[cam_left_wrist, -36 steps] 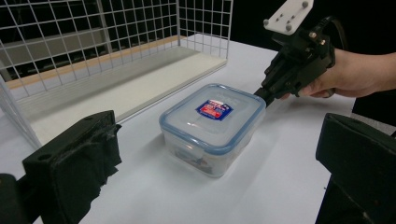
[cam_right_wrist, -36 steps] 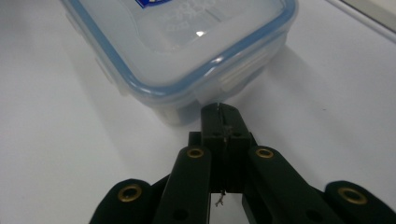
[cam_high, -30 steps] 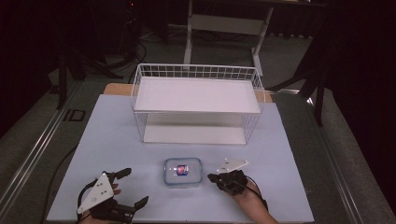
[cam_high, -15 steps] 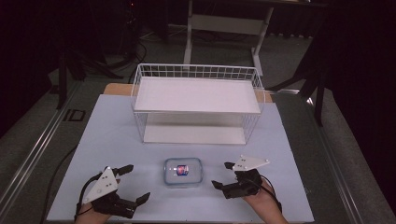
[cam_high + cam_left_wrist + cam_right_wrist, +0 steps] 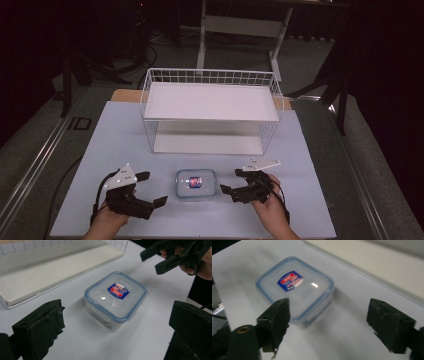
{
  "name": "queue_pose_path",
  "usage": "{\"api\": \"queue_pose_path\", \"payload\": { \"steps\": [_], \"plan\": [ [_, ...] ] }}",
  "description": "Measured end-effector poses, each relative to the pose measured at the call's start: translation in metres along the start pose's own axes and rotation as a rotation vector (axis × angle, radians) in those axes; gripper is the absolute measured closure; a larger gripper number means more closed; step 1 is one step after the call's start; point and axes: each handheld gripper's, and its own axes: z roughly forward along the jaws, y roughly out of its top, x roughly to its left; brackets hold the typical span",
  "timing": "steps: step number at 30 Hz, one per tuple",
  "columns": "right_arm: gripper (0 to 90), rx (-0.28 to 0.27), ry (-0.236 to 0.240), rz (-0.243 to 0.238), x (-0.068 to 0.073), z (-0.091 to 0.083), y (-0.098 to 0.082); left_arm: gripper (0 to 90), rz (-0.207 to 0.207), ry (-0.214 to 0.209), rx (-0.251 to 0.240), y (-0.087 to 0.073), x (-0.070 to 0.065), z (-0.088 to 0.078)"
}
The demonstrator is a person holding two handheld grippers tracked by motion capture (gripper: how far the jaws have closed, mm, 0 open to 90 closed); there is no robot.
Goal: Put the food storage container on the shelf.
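Glossy clear plastic container (image 5: 196, 183)

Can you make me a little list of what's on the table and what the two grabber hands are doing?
container: clear plastic box with blue-edged lid shut, sticker on top, standing on the table
rack: white wire shelf behind the box
left gripper: open, left of the box, not touching
right gripper: jaws just opened wide, right of the box, holding nothing

You can see a red and blue label (image 5: 118, 290) on the container lid (image 5: 100, 293), but its print is too small to read.
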Motion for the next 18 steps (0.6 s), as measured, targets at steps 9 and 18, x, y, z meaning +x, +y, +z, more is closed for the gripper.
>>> {"api": "queue_pose_path", "payload": {
  "steps": [9, 18],
  "plan": [
    [12.0, 0.071, 0.112, 0.154, -0.002, 0.027, 0.011, 0.4, -0.249, -0.038, 0.074, -0.001, 0.023, 0.044],
    [10.7, 0.105, 0.150, 0.298, -0.010, 0.047, 0.005, 0.5, -0.354, -0.116, 0.140, -0.009, 0.034, 0.066]
  ]
}}
